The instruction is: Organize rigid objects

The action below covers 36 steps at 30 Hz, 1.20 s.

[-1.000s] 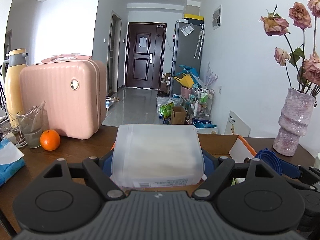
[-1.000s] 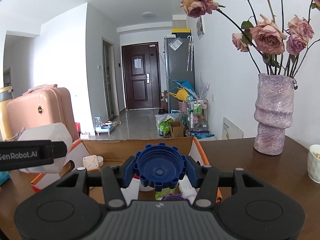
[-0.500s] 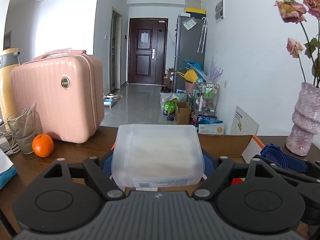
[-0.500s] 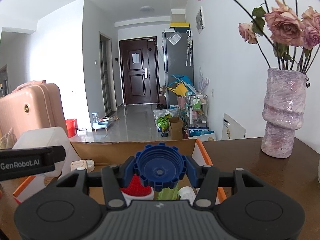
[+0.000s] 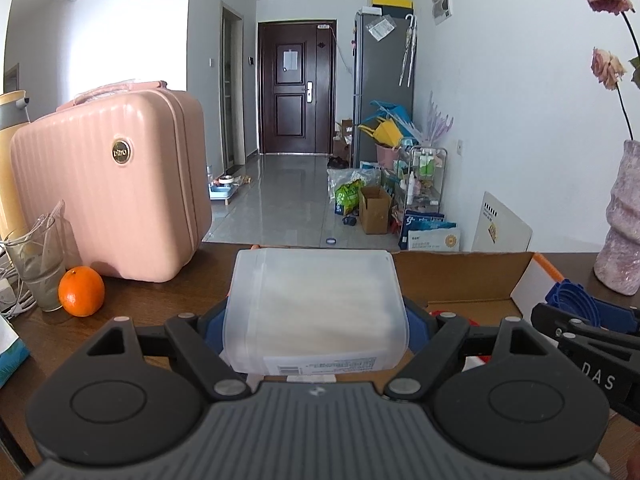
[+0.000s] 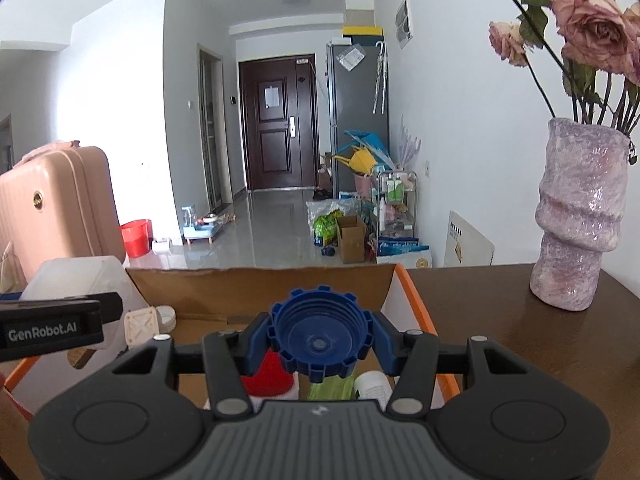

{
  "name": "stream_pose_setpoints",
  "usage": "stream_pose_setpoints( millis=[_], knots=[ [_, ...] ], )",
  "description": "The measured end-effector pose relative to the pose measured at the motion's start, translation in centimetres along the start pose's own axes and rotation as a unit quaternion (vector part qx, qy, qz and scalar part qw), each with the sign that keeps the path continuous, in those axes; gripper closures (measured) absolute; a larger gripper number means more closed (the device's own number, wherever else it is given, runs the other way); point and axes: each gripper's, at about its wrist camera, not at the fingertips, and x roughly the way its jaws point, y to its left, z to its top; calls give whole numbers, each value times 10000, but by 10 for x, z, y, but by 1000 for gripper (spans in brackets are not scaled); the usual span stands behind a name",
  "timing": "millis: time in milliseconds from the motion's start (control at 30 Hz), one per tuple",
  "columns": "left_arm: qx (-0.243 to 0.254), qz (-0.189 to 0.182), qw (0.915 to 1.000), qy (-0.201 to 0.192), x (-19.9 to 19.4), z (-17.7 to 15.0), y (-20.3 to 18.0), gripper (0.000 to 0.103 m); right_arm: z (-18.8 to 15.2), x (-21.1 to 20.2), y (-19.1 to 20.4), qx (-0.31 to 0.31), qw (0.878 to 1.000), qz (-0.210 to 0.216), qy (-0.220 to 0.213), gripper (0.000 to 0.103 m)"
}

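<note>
Over the cardboard box, left gripper clamps a translucent container; right gripper pinches a blue cap.

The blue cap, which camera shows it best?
The right wrist view. The blue cap sits centred between the right gripper's fingers, open side towards the camera, ribbed rim fully visible. The left wrist view shows it only edge-on at the far right, partly hidden by that gripper.
</note>
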Motion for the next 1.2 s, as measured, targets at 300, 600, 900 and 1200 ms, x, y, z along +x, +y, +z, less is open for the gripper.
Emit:
stream_pose_setpoints(
  millis=[300, 600, 900, 1200],
  knots=[
    [-74, -29, 9999, -72, -6, 2, 10, 0, -2, -6, -4, 55, 9999, -150, -28, 0],
    [-69, 54, 10000, -9, -3, 1, 12, 0, -1, -7, -3, 36, 9997, -224, -10, 0],
    [-28, 50, 9999, -144, -16, 2, 15, 0, -1, -17, 1, -57, 9996, -266, -25, 0],
    [-60, 52, 9994, -333, -53, -6, 27, 0, -6, -55, 7, -61, 9996, -195, -218, 0]
  ],
)
